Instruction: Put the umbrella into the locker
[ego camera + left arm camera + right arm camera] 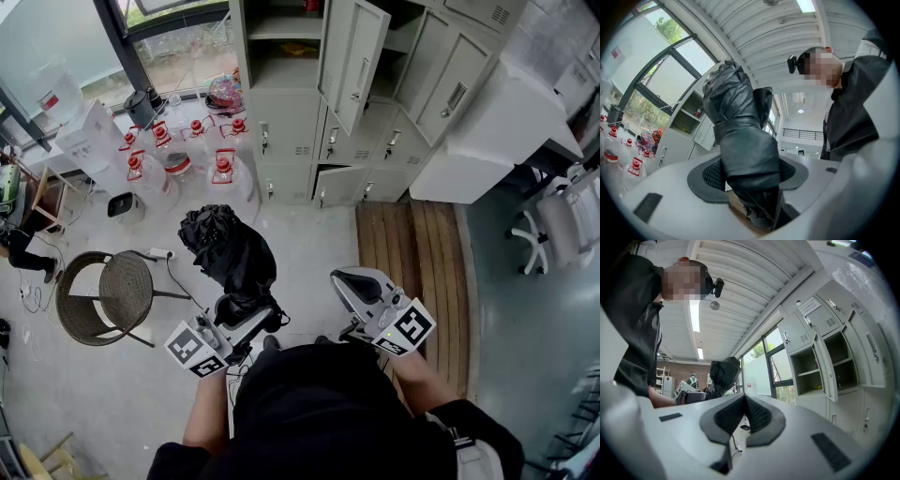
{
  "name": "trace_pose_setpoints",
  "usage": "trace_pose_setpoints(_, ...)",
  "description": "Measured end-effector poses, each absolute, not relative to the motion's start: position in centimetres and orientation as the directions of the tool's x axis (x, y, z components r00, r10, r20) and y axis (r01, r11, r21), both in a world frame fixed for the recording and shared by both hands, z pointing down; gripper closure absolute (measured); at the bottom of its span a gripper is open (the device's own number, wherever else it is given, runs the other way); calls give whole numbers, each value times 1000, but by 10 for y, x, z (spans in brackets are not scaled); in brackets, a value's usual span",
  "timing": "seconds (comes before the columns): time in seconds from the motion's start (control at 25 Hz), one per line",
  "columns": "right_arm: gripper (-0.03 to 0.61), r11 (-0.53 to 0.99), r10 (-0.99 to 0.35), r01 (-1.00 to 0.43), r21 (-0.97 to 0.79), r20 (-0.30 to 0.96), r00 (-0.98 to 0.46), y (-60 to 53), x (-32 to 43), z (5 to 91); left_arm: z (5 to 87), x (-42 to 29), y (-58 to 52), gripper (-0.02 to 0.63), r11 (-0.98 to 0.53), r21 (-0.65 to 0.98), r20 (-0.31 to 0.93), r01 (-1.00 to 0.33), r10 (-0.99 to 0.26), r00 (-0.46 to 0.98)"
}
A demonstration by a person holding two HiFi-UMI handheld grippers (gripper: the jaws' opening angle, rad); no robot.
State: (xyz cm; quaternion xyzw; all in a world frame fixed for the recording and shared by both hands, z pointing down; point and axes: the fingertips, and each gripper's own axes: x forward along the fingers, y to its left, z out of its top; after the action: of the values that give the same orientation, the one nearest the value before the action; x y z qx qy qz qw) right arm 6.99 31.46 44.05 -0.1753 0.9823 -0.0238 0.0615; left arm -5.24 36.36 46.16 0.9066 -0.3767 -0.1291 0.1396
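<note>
The left gripper [748, 174] clamps wide on the folded umbrella [740, 122], which sticks out ahead of its jaws. It looks light, with soft, probably slippery cloth, so this hold on the firmer lower bundle suits. The right gripper [744, 404], alongside, is closed and empty.

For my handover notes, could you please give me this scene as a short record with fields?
Left tongs: shut on the folded black umbrella
Right tongs: shut, nothing between them
Lockers: ahead of the person, some doors open; umbrella not yet inside
Floor, left side: red-capped water jugs, wicker chair
</note>
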Motion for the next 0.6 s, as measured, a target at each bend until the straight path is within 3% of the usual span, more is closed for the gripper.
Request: trace_pose_setpoints(0.6,566,945,-327,-322,-60,-131,-936,310,98,450,476,-28,369,344,-630,381,-106,-677,-757,645)
